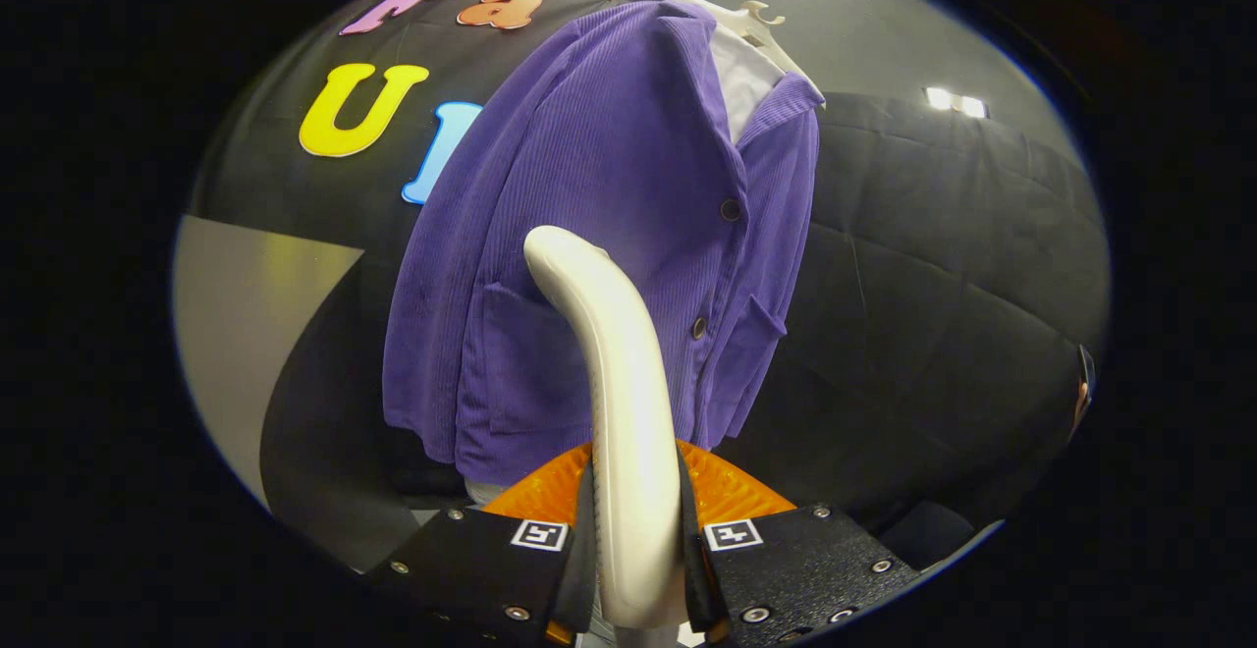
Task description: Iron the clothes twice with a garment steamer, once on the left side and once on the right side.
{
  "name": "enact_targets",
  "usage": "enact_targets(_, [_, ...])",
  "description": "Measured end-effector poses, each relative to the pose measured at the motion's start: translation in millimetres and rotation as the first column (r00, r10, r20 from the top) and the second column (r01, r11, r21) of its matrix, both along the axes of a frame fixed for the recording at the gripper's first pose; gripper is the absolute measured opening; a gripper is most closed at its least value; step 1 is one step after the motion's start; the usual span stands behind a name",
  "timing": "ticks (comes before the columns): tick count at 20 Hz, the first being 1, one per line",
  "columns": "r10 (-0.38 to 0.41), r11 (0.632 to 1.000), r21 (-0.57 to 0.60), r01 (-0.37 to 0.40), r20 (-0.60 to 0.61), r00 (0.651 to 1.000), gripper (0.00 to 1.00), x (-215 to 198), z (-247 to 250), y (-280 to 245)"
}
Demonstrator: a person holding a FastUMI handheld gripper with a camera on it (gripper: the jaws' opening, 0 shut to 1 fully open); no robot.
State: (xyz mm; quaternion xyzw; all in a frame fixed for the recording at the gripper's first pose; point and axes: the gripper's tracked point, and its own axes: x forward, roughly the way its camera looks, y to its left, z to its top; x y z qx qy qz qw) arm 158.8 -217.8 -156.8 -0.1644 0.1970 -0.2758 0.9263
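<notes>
Gripping the garment steamer (614, 373), the gripper (636, 540) is clamping both fingers on its handle. The purple corduroy jacket (609, 236) is hanging at twelve o'clock on a hanger (727, 15). Likely approaching a side pass; next, guiding the head along one panel.

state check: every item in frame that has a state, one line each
gripper: shut on the steamer handle, a finger pressing on each side.
garment steamer: held upright between the fingers, its head curving toward the jacket; contact with the cloth cannot be told.
purple jacket: hanging, front buttoned, collar open over a white lining.
hanger: carrying the jacket at its shoulders.
</notes>
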Motion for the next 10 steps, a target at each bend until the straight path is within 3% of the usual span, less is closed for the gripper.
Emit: enact_targets(10, [-0.019,0.996,0.090,0.027,-0.094,0.995,0.36,-21.8,-62.6,-3.7])
